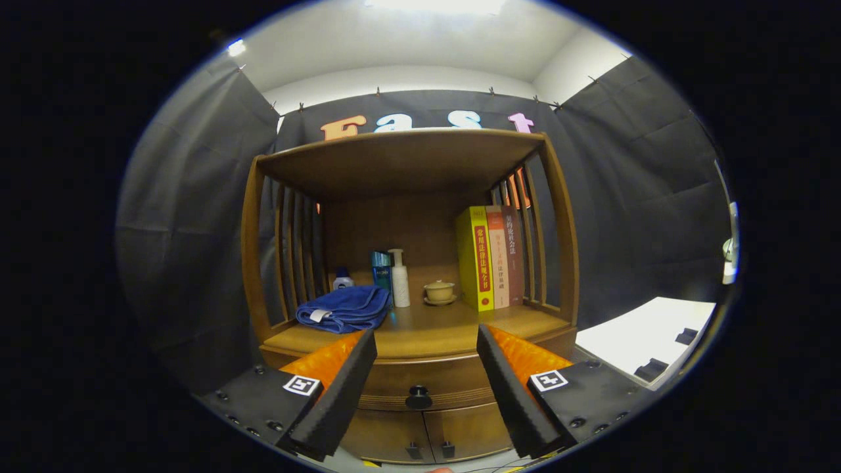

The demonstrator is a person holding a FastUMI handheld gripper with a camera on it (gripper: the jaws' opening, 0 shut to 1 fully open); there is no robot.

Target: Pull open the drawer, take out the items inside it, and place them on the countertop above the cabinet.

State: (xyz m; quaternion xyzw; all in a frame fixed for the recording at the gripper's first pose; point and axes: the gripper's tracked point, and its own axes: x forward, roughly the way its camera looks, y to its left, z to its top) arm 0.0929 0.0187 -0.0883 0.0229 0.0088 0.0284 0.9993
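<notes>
The hand-held gripper (427,341) is level, fingers spread wide, gripping nothing.

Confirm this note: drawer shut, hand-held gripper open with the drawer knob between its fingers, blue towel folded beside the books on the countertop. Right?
One error. In the gripper view the blue towel lies beside the bottles, at the countertop's far end from the books. The drawer is shut, and the hand-held gripper is open around the drawer knob.

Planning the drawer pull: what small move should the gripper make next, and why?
Probably ease straight forward toward the drawer knob. The gripper is open, the knob sits between its fingers but apparently beyond them, and the drawer looks closed.
</notes>
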